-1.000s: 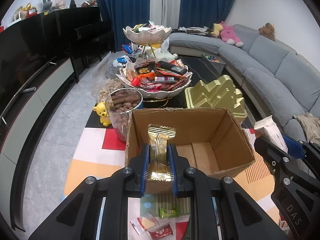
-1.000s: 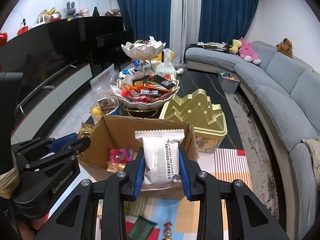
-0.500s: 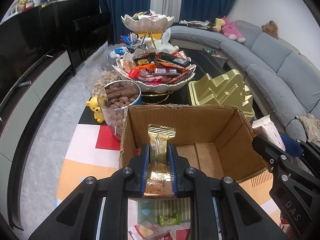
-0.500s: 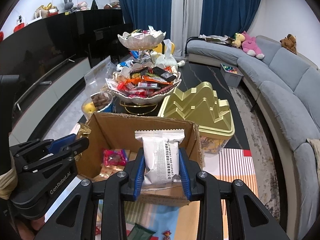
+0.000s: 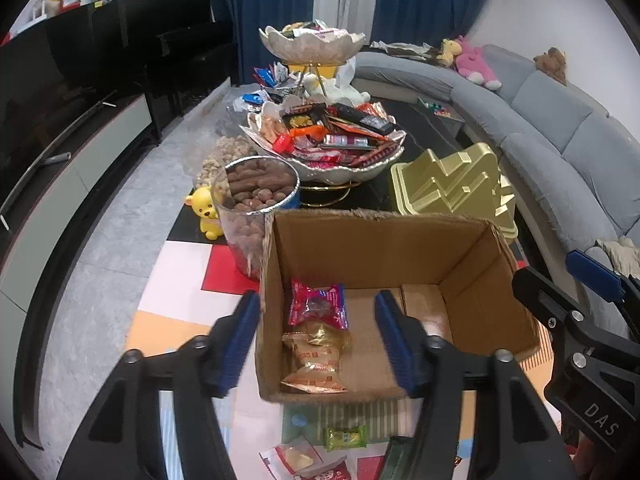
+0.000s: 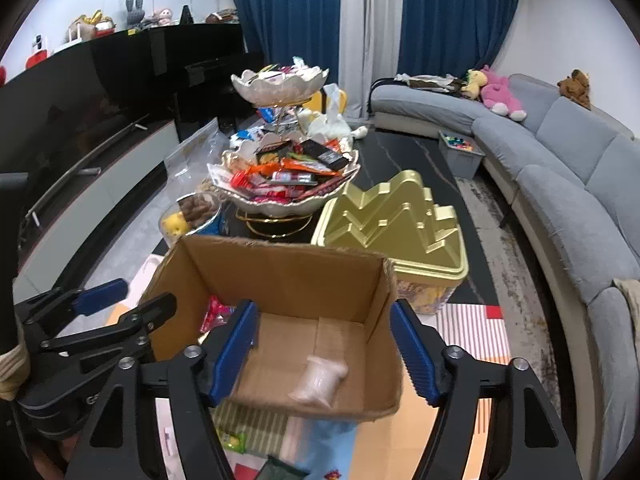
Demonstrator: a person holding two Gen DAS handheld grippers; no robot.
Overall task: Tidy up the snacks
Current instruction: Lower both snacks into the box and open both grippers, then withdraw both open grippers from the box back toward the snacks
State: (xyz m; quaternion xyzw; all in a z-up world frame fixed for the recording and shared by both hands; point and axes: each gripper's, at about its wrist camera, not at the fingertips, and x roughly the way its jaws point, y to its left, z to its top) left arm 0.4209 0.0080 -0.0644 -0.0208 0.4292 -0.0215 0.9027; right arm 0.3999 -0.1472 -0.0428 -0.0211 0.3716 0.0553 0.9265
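Left gripper [image 5: 318, 338] jaws just opened, empty, over brown cardboard box [image 5: 384, 240] | gold-wrapped snack packet [image 5: 316, 354] dropped lower centre by pink packet [image 5: 318, 304] | right gripper [image 6: 322, 350] jaws just opened, white pouch [image 6: 318, 378] released onto box floor, lower centre | both parted for drop-off

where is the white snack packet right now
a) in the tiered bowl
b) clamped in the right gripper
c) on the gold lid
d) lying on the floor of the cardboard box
d: in the right wrist view the white snack packet lies on the bottom of the cardboard box, while the right gripper stands open above it with nothing between its pads, its jaws having just been opening.
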